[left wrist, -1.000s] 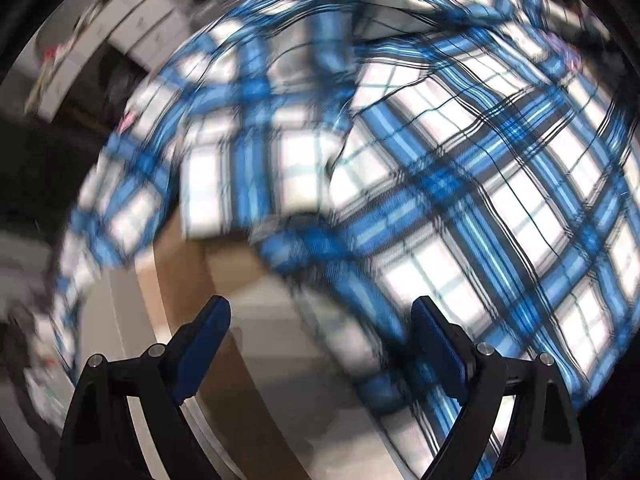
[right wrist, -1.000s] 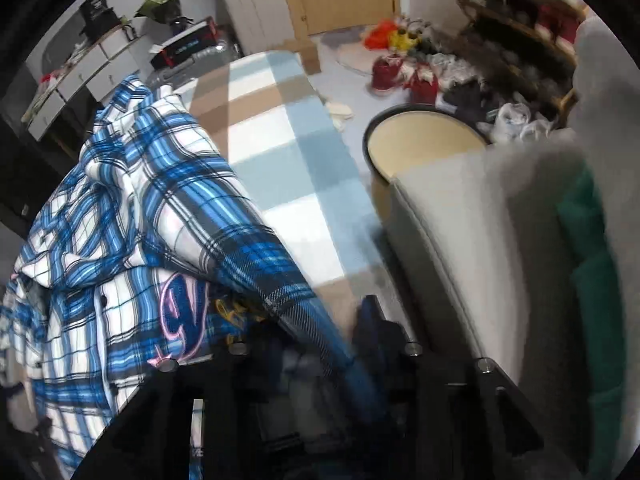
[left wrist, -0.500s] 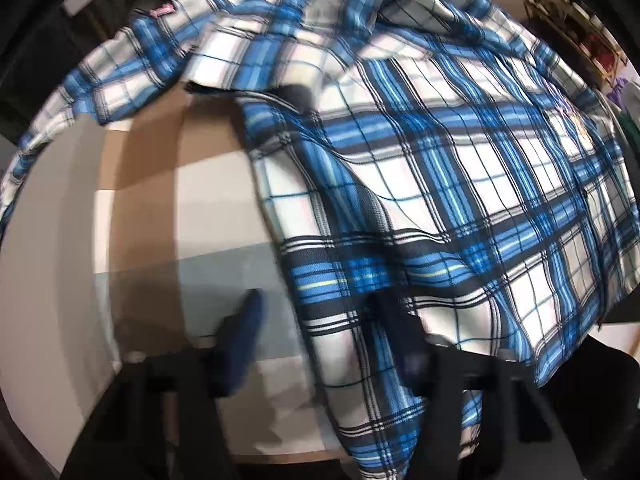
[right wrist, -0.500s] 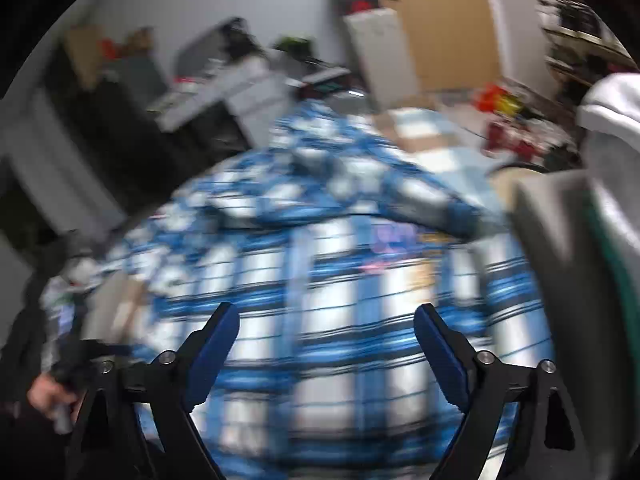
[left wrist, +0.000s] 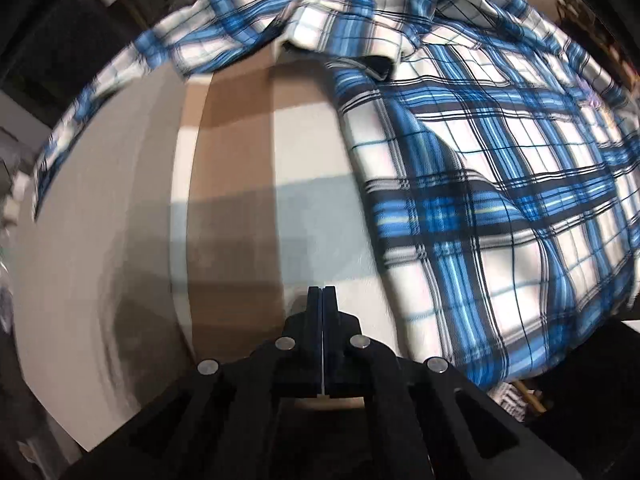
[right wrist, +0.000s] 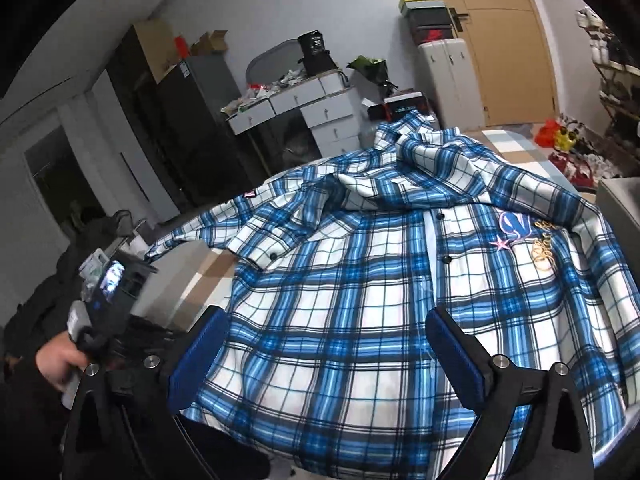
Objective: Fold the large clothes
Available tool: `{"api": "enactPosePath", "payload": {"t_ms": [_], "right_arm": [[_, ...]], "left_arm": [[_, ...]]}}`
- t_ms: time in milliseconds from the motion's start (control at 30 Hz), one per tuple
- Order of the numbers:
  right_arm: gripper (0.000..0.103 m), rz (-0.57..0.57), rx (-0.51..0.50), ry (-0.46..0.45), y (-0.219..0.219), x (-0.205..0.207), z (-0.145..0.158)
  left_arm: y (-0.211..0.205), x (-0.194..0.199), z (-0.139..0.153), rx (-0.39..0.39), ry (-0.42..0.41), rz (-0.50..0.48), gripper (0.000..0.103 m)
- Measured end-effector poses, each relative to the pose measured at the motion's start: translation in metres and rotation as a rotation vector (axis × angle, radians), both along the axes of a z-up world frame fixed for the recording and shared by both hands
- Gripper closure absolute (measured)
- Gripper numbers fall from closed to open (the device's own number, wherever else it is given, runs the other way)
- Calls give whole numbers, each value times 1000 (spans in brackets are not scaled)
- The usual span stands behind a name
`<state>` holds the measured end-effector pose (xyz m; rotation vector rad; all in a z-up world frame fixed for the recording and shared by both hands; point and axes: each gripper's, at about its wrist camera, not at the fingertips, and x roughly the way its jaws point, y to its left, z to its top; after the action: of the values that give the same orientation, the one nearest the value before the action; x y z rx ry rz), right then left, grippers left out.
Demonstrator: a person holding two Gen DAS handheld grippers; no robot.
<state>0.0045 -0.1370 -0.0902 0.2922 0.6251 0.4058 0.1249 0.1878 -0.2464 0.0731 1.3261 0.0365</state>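
Jaws of the left gripper (left wrist: 322,294) are pressed together with nothing between them, above the bare checked cover (left wrist: 240,216). On the right gripper (right wrist: 326,344) the jaws are opening wide, empty, over the blue plaid shirt (right wrist: 360,288), which lies spread face up on this cover. Behind stands a grey drawer unit (right wrist: 320,116).

bare checked table cover (left wrist: 240,184) lies open left of the plaid shirt (right wrist: 360,288), room enough to pass. the shirt's sleeve (left wrist: 224,36) bars the far edge. the left gripper (left wrist: 322,300), closed on nothing, hovers over that bare patch. right of the shirt a grey cushion (right wrist: 618,208) crowds the edge.
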Motion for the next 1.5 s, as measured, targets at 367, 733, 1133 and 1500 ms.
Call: {"api": "enactPosePath", "payload": {"t_ms": [367,733,1133,1500], "right_arm": [[2,-20,134,21,-24,-5,-1],[2,-23,145,-5,-28,-12,5],[2,-39,218,-11,-46,-16,5],[2,-41,240,8,-48,-12,3]], "left_arm": [[-60,-48,5,-276,35,18,33],[-86,-73,11,-69,-38,38,96],[-84,-78,17,-80,-48,66,103],[-63,-108,21,-166,-62,101,103]]}}
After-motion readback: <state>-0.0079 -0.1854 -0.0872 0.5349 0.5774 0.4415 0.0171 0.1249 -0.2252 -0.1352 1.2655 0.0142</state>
